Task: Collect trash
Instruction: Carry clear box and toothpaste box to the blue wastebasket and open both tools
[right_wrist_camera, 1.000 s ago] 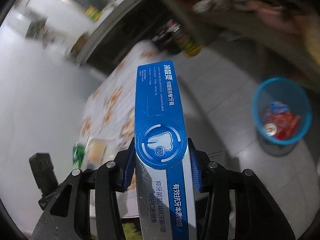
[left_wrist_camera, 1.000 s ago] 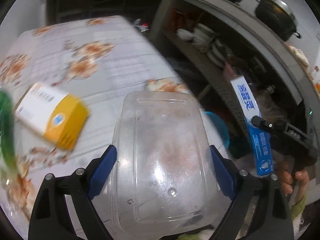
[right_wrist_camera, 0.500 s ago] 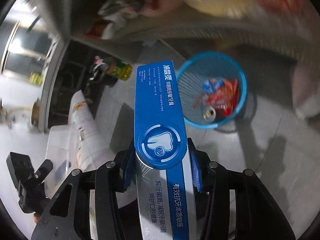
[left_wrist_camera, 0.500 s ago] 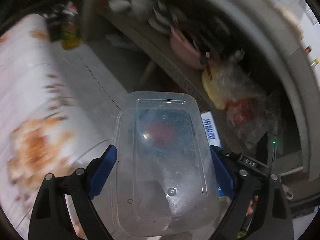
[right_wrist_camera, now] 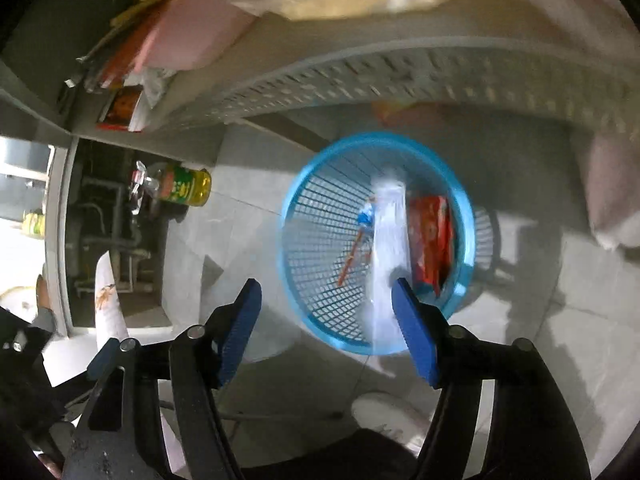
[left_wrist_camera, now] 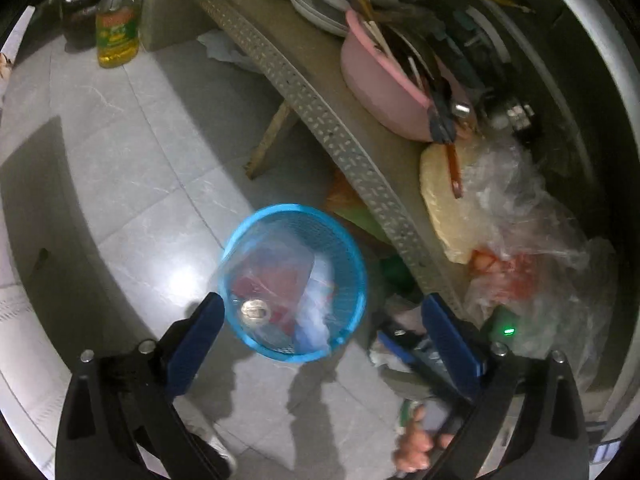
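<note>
Both the left gripper [left_wrist_camera: 318, 330] and the right gripper [right_wrist_camera: 326, 312] hang with jaws spread wide and nothing between them; just ahead of both pairs of jaws, on the tiled floor [left_wrist_camera: 132, 152], stands the blue mesh bin [left_wrist_camera: 244, 334], holding a clear plastic container [left_wrist_camera: 280, 264], a can [left_wrist_camera: 256, 309], a red wrapper [right_wrist_camera: 430, 240] and a pale box [right_wrist_camera: 386, 240], blurred; such trash looks light, thin-walled and easily crushed, the clear plastic likely slippery, so further pieces are best pinched gently across a stiff edge or narrow side.
</note>
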`<move>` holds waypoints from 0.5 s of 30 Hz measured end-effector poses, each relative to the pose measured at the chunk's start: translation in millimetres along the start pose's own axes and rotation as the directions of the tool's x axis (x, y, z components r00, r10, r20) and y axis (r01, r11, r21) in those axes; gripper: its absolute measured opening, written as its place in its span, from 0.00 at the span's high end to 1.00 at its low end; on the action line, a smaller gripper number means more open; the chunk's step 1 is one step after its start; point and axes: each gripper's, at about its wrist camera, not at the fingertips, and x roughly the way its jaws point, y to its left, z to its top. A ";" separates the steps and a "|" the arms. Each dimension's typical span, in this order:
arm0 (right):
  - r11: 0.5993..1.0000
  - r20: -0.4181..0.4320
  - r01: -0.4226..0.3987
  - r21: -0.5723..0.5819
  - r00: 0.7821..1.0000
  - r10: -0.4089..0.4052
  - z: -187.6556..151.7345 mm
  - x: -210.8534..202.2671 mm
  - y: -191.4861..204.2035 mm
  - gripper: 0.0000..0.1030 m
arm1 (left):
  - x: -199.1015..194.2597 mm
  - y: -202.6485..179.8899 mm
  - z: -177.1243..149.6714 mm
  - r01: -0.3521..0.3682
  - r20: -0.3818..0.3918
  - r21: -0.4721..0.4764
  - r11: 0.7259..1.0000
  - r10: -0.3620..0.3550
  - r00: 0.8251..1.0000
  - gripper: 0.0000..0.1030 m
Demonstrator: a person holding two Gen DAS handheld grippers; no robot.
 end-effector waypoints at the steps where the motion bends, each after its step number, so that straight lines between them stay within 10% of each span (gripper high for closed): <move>1: 1.000 -0.002 0.003 -0.002 1.000 -0.003 -4.0 -0.4 -1.7 0.36 | -0.9 -1.1 -2.5 0.011 0.003 0.007 1.000 -0.011 1.000 0.06; 15: 0.989 0.028 0.042 -0.143 0.999 -0.038 -59.4 -61.9 6.2 0.29 | -129.6 14.9 -81.2 0.025 0.121 0.125 0.992 -0.040 0.992 0.06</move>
